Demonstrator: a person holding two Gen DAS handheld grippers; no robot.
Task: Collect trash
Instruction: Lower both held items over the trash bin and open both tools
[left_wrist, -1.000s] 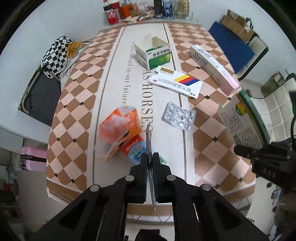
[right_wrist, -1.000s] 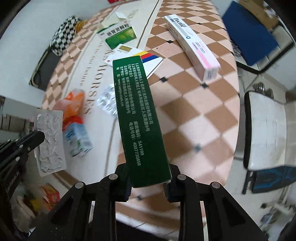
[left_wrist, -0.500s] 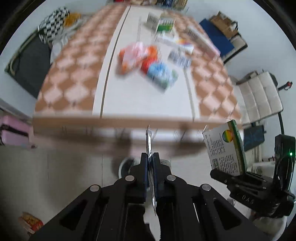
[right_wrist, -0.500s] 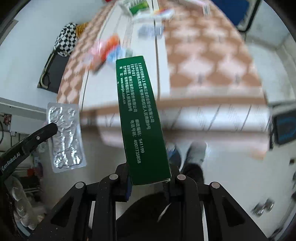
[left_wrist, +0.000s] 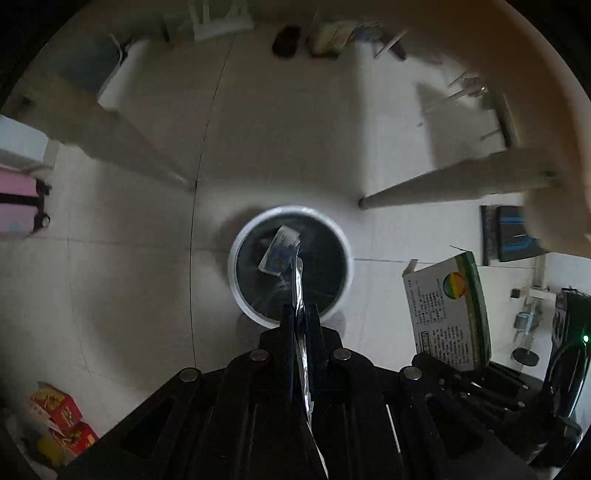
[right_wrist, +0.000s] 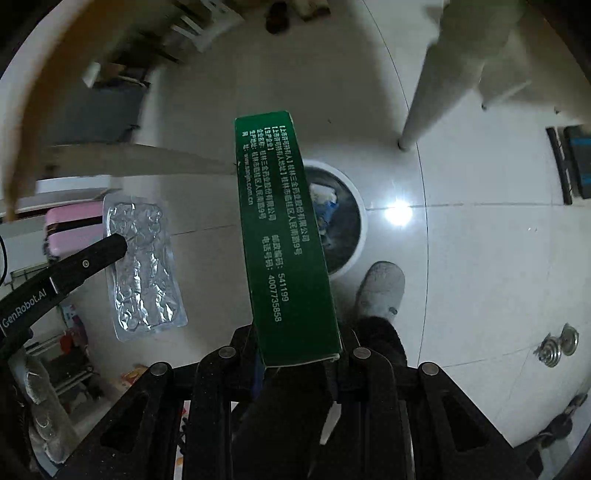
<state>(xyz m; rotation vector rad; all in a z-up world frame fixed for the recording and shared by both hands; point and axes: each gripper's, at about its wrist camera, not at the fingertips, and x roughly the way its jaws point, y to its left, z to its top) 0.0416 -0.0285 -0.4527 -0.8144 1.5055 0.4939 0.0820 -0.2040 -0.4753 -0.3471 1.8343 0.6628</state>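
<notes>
My left gripper (left_wrist: 302, 314) is shut on a silver blister pack (left_wrist: 300, 295), seen edge-on, held above a round white-rimmed trash bin (left_wrist: 236, 258) with a dark liner on the floor. A blue and white packet (left_wrist: 279, 251) lies in the bin. My right gripper (right_wrist: 295, 354) is shut on a green medicine box (right_wrist: 284, 236), held above the floor next to the bin (right_wrist: 360, 229). The blister pack (right_wrist: 144, 266) shows flat in the right wrist view, the box (left_wrist: 448, 310) at right in the left wrist view.
Table legs (left_wrist: 443, 181) stand over the tiled floor around the bin. A foot in a grey slipper (right_wrist: 380, 291) is beside the bin. A pink suitcase (left_wrist: 18, 203) stands at left. Red boxes (left_wrist: 59, 421) lie on the floor at lower left.
Both grippers have swung down from the tabletop to below the table edge, over the floor and the trash bin. Each still holds its item.
</notes>
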